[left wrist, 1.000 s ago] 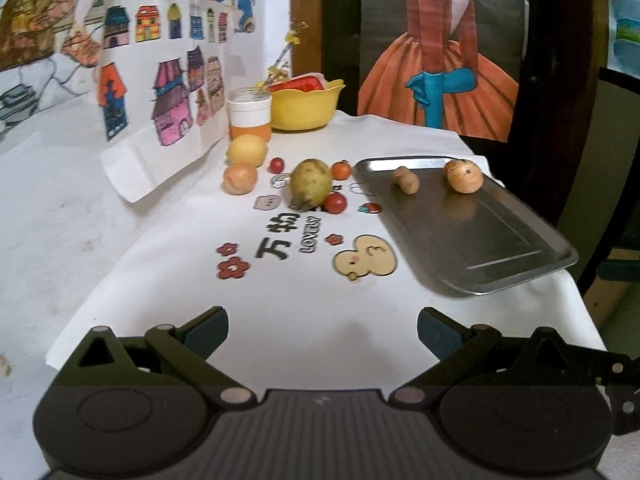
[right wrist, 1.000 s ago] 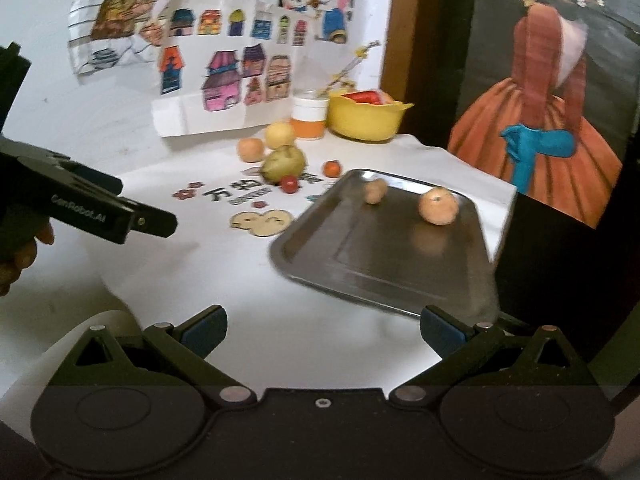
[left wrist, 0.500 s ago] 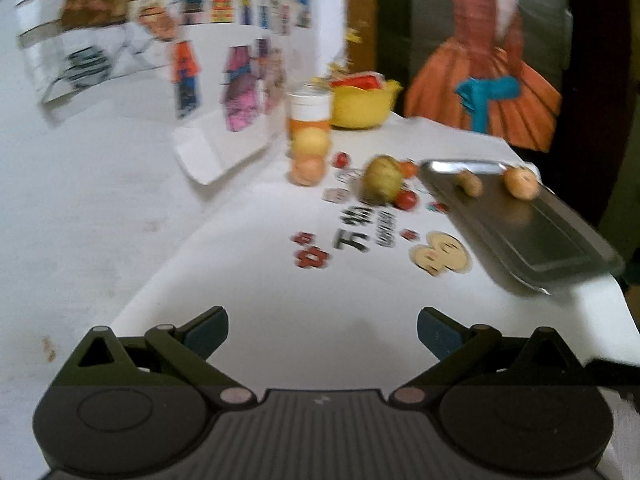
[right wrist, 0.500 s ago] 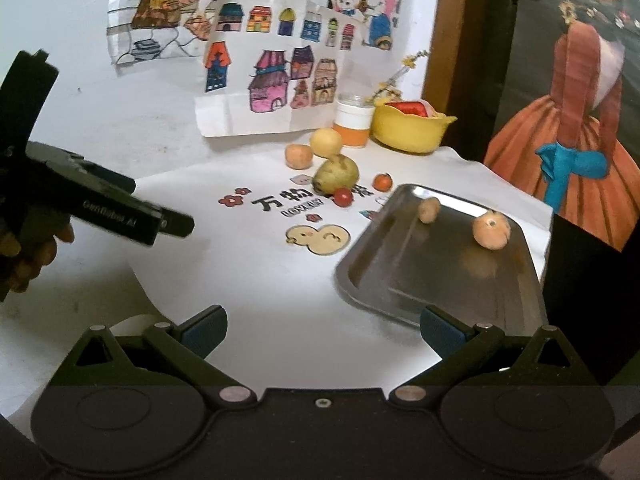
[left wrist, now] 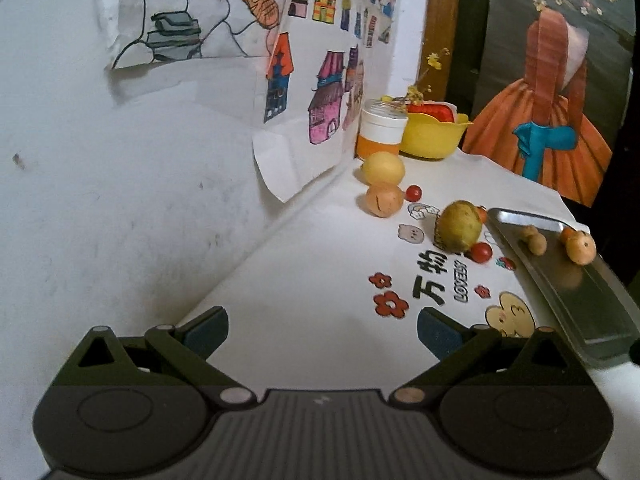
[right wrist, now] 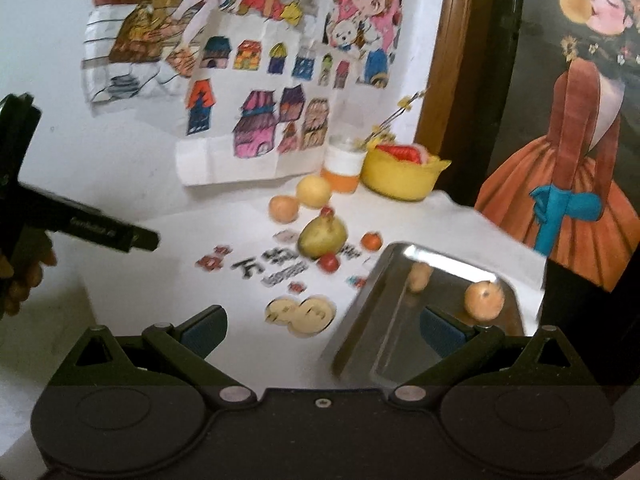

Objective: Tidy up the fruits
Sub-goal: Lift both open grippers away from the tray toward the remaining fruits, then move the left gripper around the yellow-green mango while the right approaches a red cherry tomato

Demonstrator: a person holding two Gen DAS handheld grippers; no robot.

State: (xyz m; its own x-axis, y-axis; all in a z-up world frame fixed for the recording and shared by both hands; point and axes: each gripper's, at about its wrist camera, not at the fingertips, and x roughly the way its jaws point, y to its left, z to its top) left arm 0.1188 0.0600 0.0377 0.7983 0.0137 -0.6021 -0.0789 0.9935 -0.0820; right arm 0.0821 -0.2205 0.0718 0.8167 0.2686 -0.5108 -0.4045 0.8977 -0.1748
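Observation:
A metal tray (left wrist: 580, 288) (right wrist: 384, 344) lies on the white cloth at the right and holds a small tan fruit (left wrist: 535, 241) (right wrist: 419, 276) and a round orange fruit (left wrist: 582, 246) (right wrist: 483, 300). Left of it on the cloth sit a green-yellow pear (left wrist: 459, 231) (right wrist: 322, 236), a yellow fruit (left wrist: 383, 168) (right wrist: 314, 191), a peach-coloured fruit (left wrist: 384, 200) (right wrist: 283, 208) and small red tomatoes (left wrist: 481, 252) (right wrist: 329, 262). My left gripper (left wrist: 322, 330) is open and empty over the cloth's near left. My right gripper (right wrist: 322, 328) is open and empty, near the tray's front.
A yellow bowl (left wrist: 434, 136) (right wrist: 402, 174) with red contents and a white-and-orange jar (left wrist: 382, 132) (right wrist: 344, 166) stand at the back by the wall. Drawings (right wrist: 256, 92) hang on the wall at left. A hand (right wrist: 20, 276) holds the left gripper in the right wrist view.
Both cameras have swung and moved closer to the fruits. The left gripper's view has turned toward the wall, so the tray sits at its right edge. No fruit has moved.

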